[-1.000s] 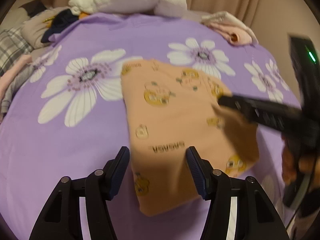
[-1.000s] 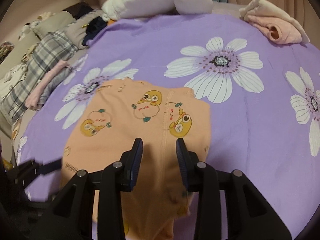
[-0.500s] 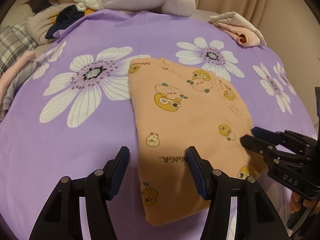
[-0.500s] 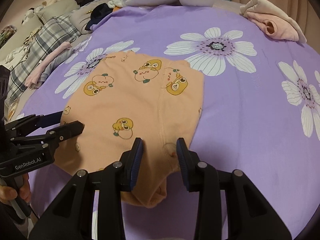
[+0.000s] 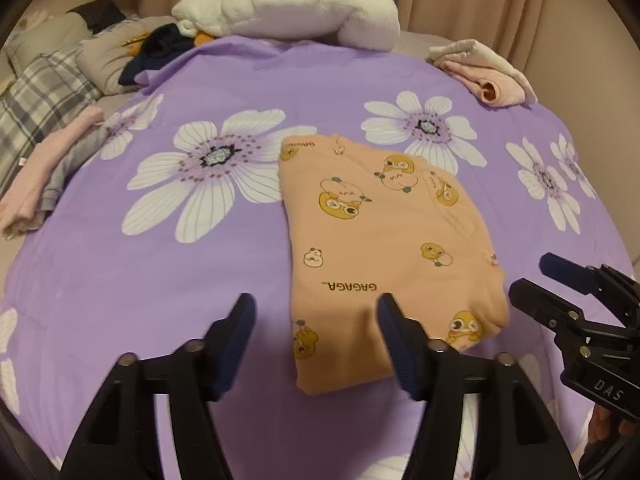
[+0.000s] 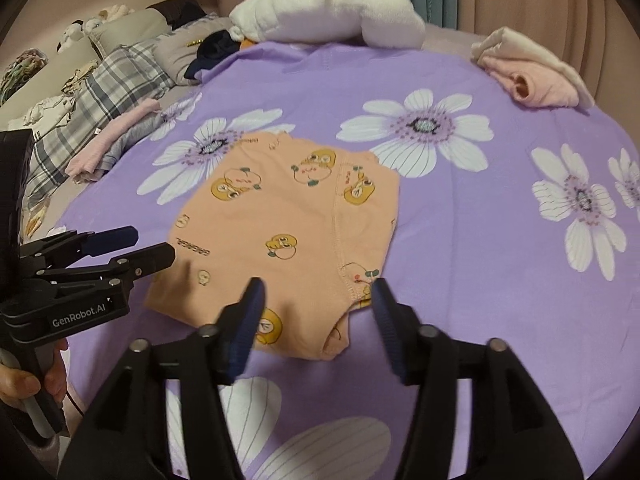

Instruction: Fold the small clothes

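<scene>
- Shorts (image 5: 384, 248) lie folded mid-bed, toward its near edge.
- My left claw (image 5: 316, 340) and right claw (image 6: 316, 320) are both opening, empty.
- Next I'd pinch the near hem evenly with both.

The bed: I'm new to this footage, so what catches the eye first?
An orange garment printed with cartoon ducks lies flat mid-bed on a purple sheet with big white flowers. Both grippers, left gripper and right gripper, hover at its near edge, jaws opening, gripping nothing.

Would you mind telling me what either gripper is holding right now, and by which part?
Nothing: the left gripper and right gripper are both opening, empty, above the orange garment.
</scene>
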`<state>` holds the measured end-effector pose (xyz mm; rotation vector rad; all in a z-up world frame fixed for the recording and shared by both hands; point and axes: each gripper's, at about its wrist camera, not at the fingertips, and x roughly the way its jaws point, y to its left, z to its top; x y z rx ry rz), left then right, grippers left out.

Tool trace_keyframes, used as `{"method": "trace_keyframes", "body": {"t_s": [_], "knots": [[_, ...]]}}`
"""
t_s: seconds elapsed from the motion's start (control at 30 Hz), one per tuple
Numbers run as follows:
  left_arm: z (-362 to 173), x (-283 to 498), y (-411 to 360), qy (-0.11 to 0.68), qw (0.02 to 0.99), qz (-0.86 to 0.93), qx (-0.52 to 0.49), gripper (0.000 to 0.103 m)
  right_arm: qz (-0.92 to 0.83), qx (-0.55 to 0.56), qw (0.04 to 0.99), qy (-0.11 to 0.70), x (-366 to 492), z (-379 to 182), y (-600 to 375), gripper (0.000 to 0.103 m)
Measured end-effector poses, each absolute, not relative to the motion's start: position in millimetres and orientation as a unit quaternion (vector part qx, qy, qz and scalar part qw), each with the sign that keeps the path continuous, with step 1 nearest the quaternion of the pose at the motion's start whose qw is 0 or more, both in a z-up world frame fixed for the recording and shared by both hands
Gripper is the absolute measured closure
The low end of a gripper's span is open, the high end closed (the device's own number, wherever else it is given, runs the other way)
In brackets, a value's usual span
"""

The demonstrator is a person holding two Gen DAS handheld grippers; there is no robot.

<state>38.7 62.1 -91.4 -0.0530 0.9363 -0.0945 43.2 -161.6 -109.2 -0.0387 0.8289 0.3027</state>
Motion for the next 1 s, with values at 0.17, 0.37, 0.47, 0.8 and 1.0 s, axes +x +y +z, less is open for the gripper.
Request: {"method": "trace_keyframes", "body": {"t_s": [0.17,0.37,0.47,0.8,1.0], "knots": [[-76,27,62,0.436,0.899,-0.036,-0.029,0.023,0.135,-0.021,0.913,0.386,30,-94,-162,0.028],[-60,19,61,0.43,0.902,-0.03,-0.033,0.009,0.135,-0.027,0.916,0.378,16,-79,-162,0.014],[-53,16,60,0.435,0.9,-0.025,-0.028,0.004,0.136,-0.03,0.916,0.376,11,-71,-161,0.005],[-27,7,65,0.462,0.887,0.004,-0.021,0.003,0.117,-0.039,0.917,0.379,-2,-41,-160,0.0],[-12,-4,70,0.439,0.898,0.021,-0.021,0.003,0.128,-0.025,0.921,0.368,-10,-24,-158,0.0]]}}
